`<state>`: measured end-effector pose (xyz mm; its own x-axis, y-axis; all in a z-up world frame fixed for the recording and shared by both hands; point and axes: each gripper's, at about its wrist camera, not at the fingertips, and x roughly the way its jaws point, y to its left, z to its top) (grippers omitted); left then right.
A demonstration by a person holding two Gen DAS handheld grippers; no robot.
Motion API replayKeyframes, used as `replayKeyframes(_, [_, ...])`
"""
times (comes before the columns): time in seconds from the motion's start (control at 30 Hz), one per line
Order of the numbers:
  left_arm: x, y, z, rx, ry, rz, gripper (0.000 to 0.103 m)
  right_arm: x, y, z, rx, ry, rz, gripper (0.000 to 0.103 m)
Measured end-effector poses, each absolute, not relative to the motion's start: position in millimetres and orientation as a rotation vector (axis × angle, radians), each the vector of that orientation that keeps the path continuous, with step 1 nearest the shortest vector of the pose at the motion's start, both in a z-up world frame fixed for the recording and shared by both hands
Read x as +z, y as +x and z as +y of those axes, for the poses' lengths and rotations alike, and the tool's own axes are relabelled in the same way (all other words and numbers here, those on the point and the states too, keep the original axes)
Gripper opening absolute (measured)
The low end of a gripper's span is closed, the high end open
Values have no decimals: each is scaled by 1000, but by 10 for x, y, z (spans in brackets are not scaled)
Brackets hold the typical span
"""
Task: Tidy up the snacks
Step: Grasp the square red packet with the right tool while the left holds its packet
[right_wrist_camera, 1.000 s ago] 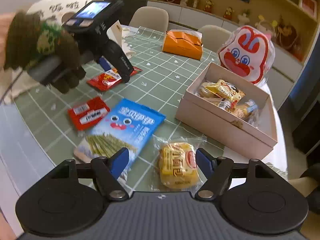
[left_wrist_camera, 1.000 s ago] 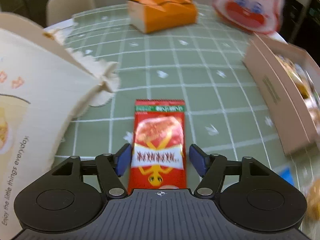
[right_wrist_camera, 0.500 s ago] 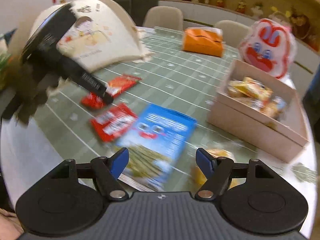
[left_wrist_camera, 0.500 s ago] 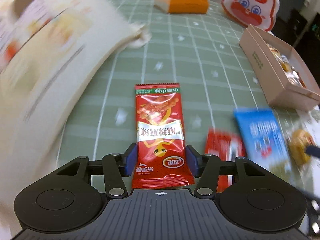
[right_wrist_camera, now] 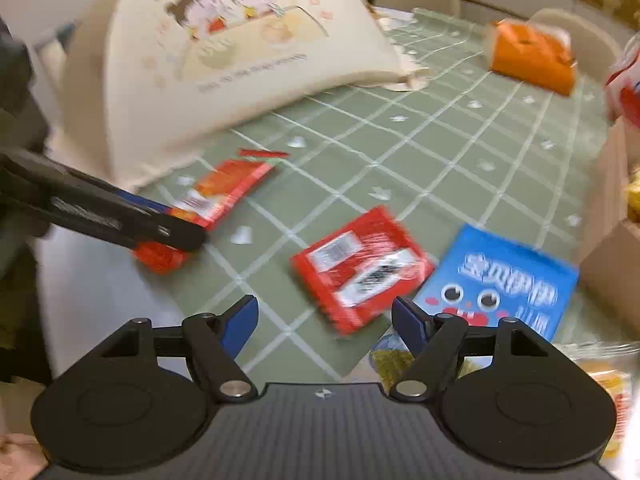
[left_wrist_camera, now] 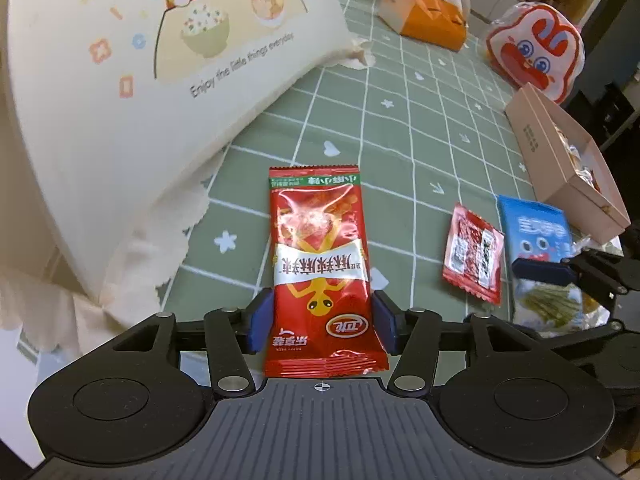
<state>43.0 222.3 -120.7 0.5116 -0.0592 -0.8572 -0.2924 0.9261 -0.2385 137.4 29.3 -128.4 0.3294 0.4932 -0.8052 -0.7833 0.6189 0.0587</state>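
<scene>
Left tool [left_wrist_camera: 322, 322] pinching red snack packet [left_wrist_camera: 320, 264] at lower sides; light, crinkly, slippery foil. Right tool [right_wrist_camera: 324, 316] wide, empty.

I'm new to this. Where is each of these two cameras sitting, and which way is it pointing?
Left wrist: rides on the left gripper, looking forward along its fingers, which are closed on the long red snack packet; green checked tablecloth beyond.
Right wrist: rides on the right gripper, fingers apart above the table, facing the flat red packet; the left gripper appears at left.
Shared: both red packets, blue snack bag, cream cartoon cover, orange box.
</scene>
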Motion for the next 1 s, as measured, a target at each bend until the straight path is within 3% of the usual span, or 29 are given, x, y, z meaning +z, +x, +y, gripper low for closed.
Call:
replayKeyframes(0.37, [-1227,448,2284,173,-437,979,56,-1387,1622,527,720,-260,895,80])
replayKeyframes(0.67, [-1253,651,2099,216,-280,988,58,-1449,1673,588,747,-284,838,83])
replayKeyframes(0.83, [-1238,525,2075,205,-310,995,56,-1424,1514,370,784,-325,817,63])
replayKeyframes(1.0, [-1231,402,1947,181,-295,1011,56,-1418,1439,46,766,-334,816,65])
